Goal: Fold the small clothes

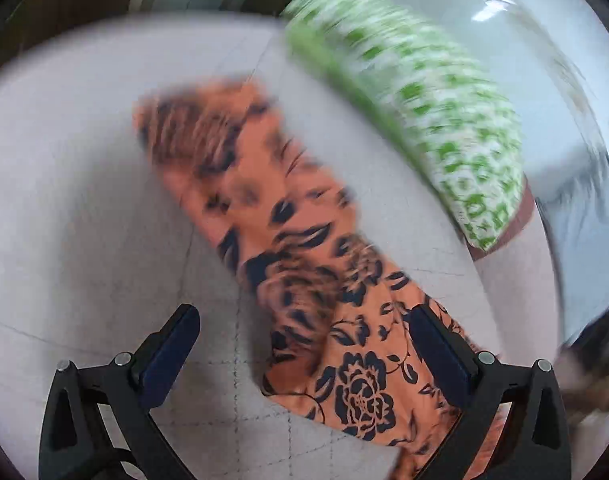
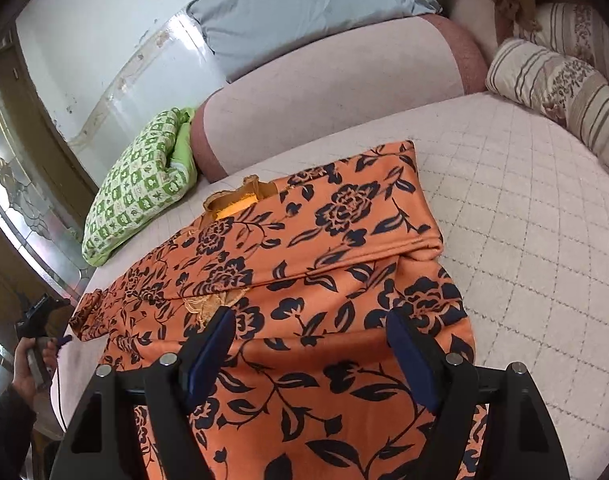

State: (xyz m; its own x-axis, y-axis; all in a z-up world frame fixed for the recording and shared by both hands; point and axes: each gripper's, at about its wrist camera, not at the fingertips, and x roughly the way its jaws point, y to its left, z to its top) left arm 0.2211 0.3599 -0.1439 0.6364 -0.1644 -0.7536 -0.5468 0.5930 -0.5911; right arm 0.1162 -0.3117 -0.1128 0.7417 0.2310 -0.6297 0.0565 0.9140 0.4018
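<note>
Left gripper: jaws wide apart, nothing between them, hovering over the near end of the garment; view blurred. Right gripper: jaws likewise apart, holding nothing, poised above the garment's lower half; the person's left hand showed at the far left edge of the right wrist view, gripping the other tool's handle.

Garment: orange cloth printed with dark navy roses and leaves, soft and creased; upper part folded down in a flap across the body; a paler lace-like trim at the neckline; one sleeve lying out toward the left; spread flat on the bed.

Bed: pale quilted cover stitched in a diamond grid; padded pinkish headboard behind. Green-and-white checked pillow near the garment's upper left, apart from it; striped floral pillow at the far right; grey-blue pillow atop the headboard against a white wall.
</note>
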